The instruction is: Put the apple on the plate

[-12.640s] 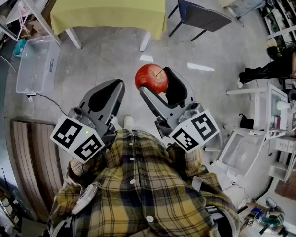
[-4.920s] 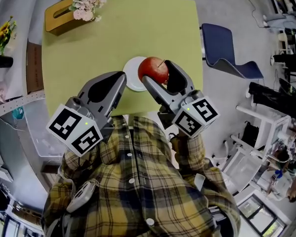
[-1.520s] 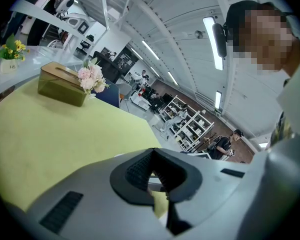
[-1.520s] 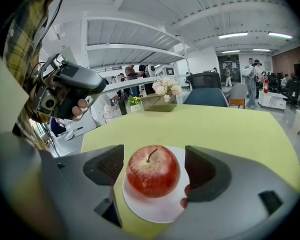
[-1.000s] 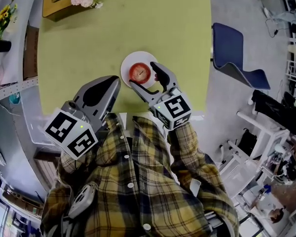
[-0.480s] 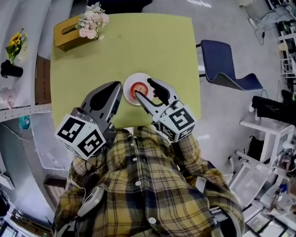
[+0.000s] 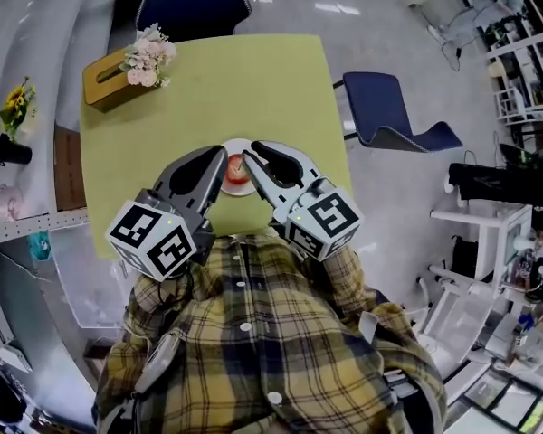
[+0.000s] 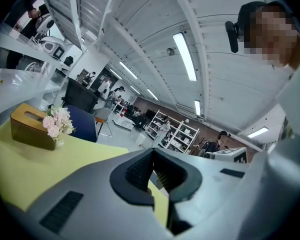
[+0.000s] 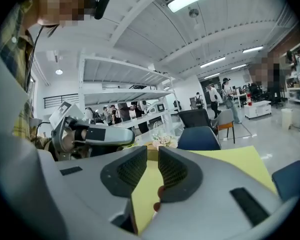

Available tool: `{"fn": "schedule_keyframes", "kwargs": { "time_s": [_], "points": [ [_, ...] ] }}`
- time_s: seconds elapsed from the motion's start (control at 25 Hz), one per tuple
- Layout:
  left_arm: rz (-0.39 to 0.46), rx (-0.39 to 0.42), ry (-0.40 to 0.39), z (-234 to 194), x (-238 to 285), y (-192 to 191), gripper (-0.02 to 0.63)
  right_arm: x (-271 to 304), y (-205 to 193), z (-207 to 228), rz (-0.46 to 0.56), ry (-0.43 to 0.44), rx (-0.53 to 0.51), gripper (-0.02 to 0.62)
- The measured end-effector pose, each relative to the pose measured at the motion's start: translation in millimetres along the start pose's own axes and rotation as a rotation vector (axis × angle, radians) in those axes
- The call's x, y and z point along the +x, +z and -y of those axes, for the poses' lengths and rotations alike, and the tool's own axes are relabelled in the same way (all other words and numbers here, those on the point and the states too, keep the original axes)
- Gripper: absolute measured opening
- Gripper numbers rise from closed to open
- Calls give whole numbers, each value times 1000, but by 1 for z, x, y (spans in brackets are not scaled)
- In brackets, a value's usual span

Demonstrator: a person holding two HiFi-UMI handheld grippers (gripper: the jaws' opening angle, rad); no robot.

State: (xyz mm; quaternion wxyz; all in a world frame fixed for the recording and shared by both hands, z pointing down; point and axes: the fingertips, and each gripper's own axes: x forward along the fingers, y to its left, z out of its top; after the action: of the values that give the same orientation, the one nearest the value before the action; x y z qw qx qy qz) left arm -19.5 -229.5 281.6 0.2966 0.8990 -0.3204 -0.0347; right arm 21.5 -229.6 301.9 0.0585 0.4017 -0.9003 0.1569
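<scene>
Head view, nearest first: grey left claw [image 7: 219, 158], pinched together and empty, at the round white plate's [image 7: 239, 143] nine o'clock. Grey right claw [image 7: 254, 152] at its three o'clock, narrow, its jaws just closing on nothing. The red apple [image 7: 236, 171] sits on the plate, near the yellow-green counter's [image 7: 253, 70] six o'clock edge.

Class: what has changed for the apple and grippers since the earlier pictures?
The apple, once carried in the right gripper, now lies on the plate. The right gripper has let it go and lifted away; its jaws have just been closing, nothing between them. The left gripper stays shut and empty.
</scene>
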Motion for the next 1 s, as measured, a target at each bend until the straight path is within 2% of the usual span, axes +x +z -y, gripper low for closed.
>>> {"fn": "schedule_keyframes", "kwargs": {
  "time_s": [0.12, 0.28, 1.0],
  "points": [
    [9, 4, -3, -1, -3, 3, 8, -3, 10, -3, 26, -13, 54, 28],
    [13, 8, -4, -2, -5, 5, 8, -6, 16, -1, 51, -37, 70, -2],
    [8, 9, 25, -12, -13, 4, 6, -1, 13, -7, 9, -18, 93, -3]
  ]
}}
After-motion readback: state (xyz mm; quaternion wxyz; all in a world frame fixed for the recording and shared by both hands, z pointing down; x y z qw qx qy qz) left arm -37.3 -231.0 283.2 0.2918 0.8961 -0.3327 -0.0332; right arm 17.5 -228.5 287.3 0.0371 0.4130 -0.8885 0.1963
